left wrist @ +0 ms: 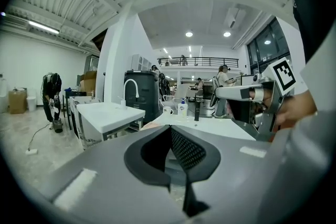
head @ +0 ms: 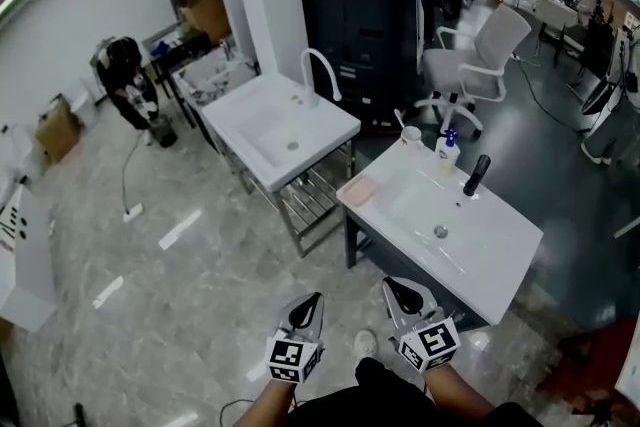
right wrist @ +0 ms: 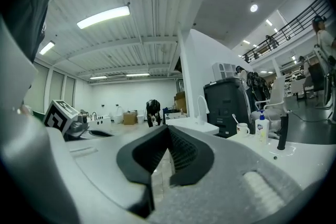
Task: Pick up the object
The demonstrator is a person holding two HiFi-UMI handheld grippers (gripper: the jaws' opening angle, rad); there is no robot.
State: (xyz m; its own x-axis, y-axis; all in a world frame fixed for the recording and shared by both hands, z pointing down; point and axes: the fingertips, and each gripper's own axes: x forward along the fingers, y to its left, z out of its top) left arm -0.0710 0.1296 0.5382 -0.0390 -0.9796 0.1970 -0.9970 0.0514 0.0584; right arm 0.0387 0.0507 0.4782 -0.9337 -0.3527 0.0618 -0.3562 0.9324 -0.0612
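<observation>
In the head view a white washbasin (head: 500, 250) stands just ahead of me. On it are a pink pad (head: 360, 191) at the near left corner, a white cup (head: 411, 136) with a toothbrush, a soap bottle (head: 447, 148) with a blue pump, and a black tap (head: 476, 175). My left gripper (head: 312, 301) and right gripper (head: 398, 288) are held side by side over the floor, short of the basin, both shut and empty. The left gripper view shows its jaws (left wrist: 170, 128) meeting, with the cup (left wrist: 167, 110) and bottle (left wrist: 182, 107) far ahead. The right gripper (right wrist: 167, 127) points level.
A second white basin (head: 262, 130) with a curved white tap stands to the left on a metal frame. Behind are a black cabinet (head: 365, 15) and a white office chair (head: 480, 60). A person (head: 125, 80) bends over at the far left wall.
</observation>
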